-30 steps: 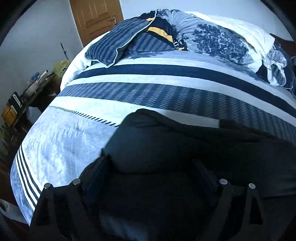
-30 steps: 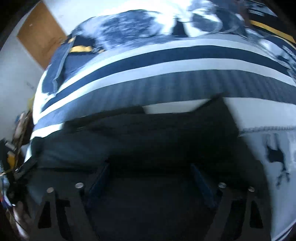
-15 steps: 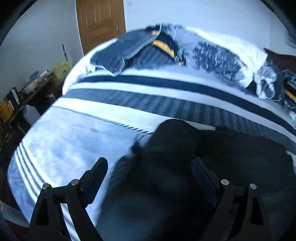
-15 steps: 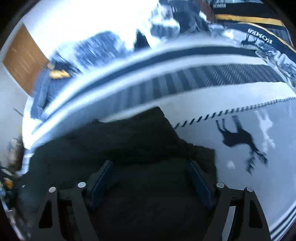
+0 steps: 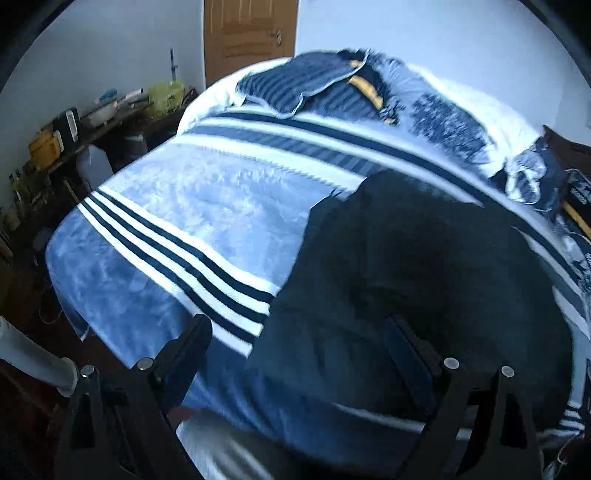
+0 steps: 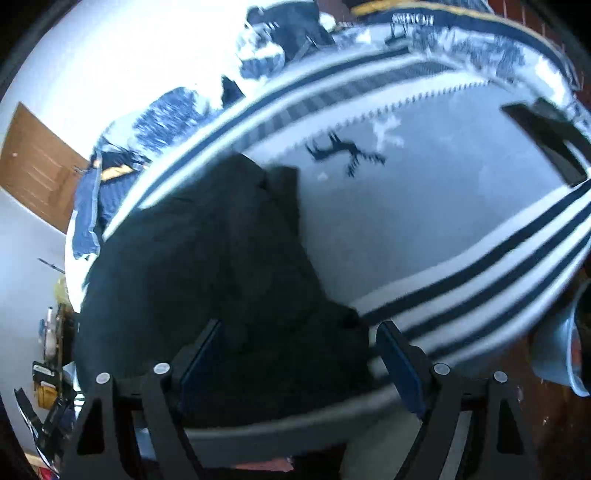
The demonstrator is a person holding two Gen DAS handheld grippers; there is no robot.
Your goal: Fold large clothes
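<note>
Along the left wall a cluttered side table [image 5: 92,122] carries a yellow box, a dark device and a yellow-green bag; any labels on them are too small to read. Beside it stands one wooden door [image 5: 249,31]. The bed [image 5: 155,206] fills the rest, spread with a blue and white blanket banded by three dark stripes near its foot edge. Toward the head edge lie one striped blue pillow [image 5: 295,86] and a bunched quilt [image 5: 443,110] with a yellow band.

The left gripper [image 5: 297,354] hangs over the foot edge with its jaws spread wide and nothing between them; its right finger overlaps the dark cloth in the picture, but the blur leaves contact uncertain. One dark garment [image 5: 424,277] lies in a mound on the right half of the bed, reaching from the middle stripes down to the foot edge.

From the right wrist view the same garment [image 6: 207,266] sits at the left, and the right gripper [image 6: 299,354] has its jaws wide apart with the garment's near edge lying between them, not pinched. A black horse figure [image 6: 343,153] is printed on the blanket [image 6: 424,206]. Writing shows on the bedding at the head edge, blurred beyond reading. A dark flat object [image 6: 546,140] rests near the bed's right edge.
</note>
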